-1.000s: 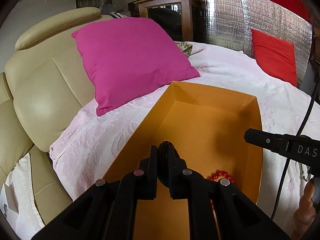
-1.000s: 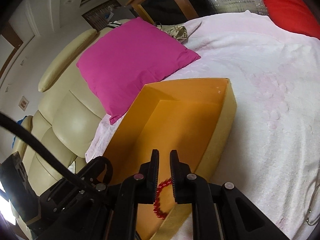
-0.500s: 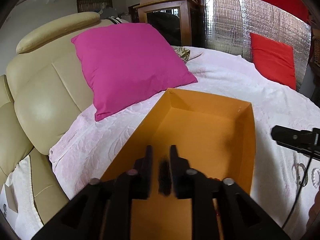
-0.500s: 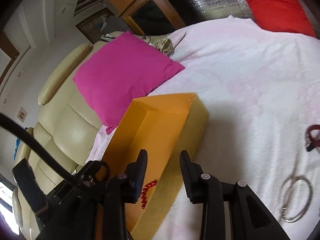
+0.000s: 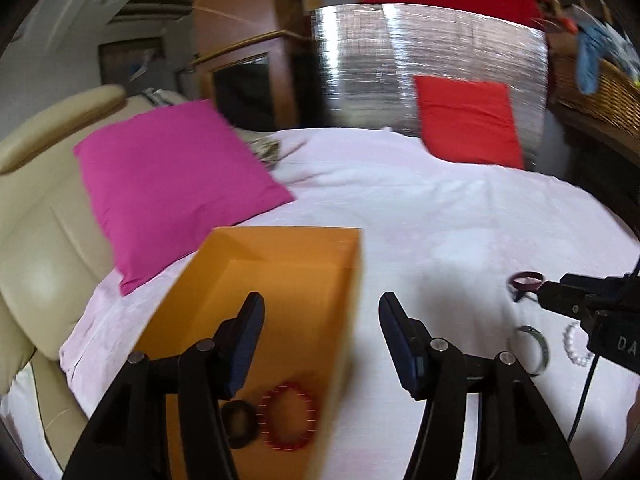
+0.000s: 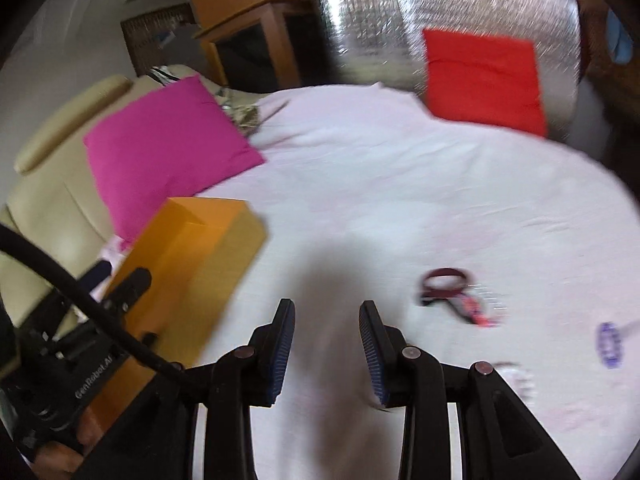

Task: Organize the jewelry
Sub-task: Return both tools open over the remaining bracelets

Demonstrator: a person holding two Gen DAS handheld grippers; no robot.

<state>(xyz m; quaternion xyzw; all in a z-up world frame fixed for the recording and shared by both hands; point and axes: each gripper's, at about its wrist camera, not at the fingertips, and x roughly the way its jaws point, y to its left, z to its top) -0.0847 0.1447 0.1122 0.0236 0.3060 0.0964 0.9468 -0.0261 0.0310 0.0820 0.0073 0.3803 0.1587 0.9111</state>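
Now both tools hang empty over the bed, two bracelets lying in the orange box.

Left tool is spreading its jaws, nothing between them, straddling the right wall of the orange box; below its left finger the red bead bracelet touches a black ring on the box floor. Right tool stands parted over bare pink bedspread, with a dark red band ahead to its right and the box to its left.
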